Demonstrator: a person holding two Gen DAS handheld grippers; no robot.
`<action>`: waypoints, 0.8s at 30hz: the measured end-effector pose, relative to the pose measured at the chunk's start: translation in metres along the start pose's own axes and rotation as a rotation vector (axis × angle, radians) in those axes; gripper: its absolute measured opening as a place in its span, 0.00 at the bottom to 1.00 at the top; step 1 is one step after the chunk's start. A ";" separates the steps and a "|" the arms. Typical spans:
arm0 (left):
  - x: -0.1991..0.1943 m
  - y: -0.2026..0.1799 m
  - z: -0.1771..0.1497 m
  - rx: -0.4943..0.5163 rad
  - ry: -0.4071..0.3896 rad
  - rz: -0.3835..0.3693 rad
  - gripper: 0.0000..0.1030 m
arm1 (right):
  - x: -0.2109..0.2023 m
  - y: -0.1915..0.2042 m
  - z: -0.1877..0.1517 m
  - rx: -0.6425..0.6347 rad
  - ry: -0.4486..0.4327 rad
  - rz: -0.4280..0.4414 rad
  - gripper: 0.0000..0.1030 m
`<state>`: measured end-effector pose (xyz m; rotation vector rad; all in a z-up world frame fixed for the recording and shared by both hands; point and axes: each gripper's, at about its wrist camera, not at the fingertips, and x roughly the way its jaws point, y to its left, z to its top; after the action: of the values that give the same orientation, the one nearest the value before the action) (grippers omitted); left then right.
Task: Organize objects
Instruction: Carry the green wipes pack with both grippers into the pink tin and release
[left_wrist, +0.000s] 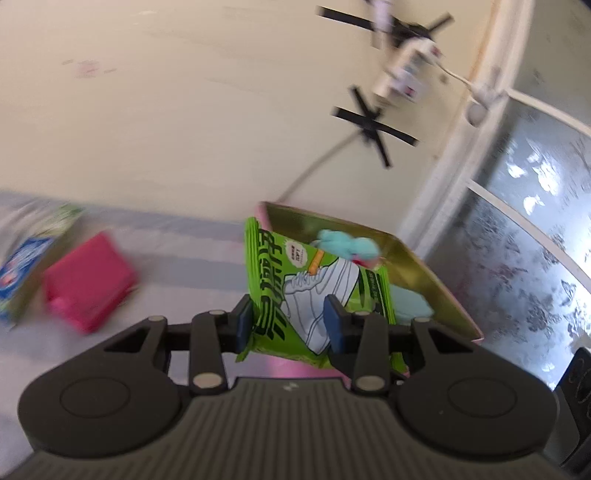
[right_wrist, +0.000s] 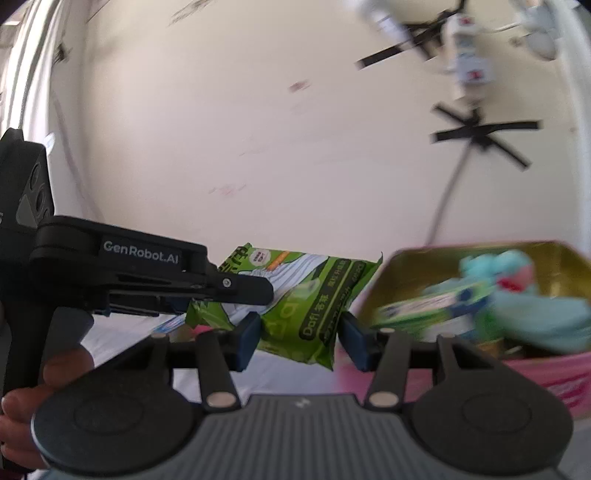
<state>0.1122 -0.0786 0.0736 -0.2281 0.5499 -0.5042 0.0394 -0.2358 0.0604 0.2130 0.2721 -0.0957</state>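
Note:
A green wipes packet (left_wrist: 295, 288) with a white shoe printed on it hangs in the air in front of the box. My left gripper (left_wrist: 290, 319) is shut on its lower part. In the right wrist view the same green packet (right_wrist: 295, 302) sits between the pads of my right gripper (right_wrist: 301, 341), which is shut on its lower end. The left gripper (right_wrist: 255, 291) reaches in from the left and clamps the packet's upper side. Behind stands a pink box (left_wrist: 436, 288) with a gold inside, holding a teal plush toy (left_wrist: 347, 245) and another packet (right_wrist: 428, 306).
A pink case (left_wrist: 86, 280) and a blue-and-green packet (left_wrist: 22, 266) lie on the pale cloth at the left. A power strip (left_wrist: 402, 74) and black tape crosses hang on the wall. A frosted window (left_wrist: 535, 240) is at the right. A person's hand (right_wrist: 22, 417) grips the left handle.

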 end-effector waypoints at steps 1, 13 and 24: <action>0.008 -0.009 0.002 0.015 0.007 -0.008 0.42 | -0.002 -0.008 0.001 0.008 -0.009 -0.018 0.46; 0.127 -0.099 0.017 0.210 0.082 0.021 0.49 | 0.024 -0.123 0.008 0.055 -0.048 -0.312 0.58; 0.097 -0.103 -0.001 0.230 0.039 0.095 0.52 | 0.021 -0.144 -0.005 0.118 -0.071 -0.315 0.66</action>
<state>0.1426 -0.2169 0.0649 0.0273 0.5329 -0.4758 0.0406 -0.3757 0.0218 0.2820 0.2277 -0.4309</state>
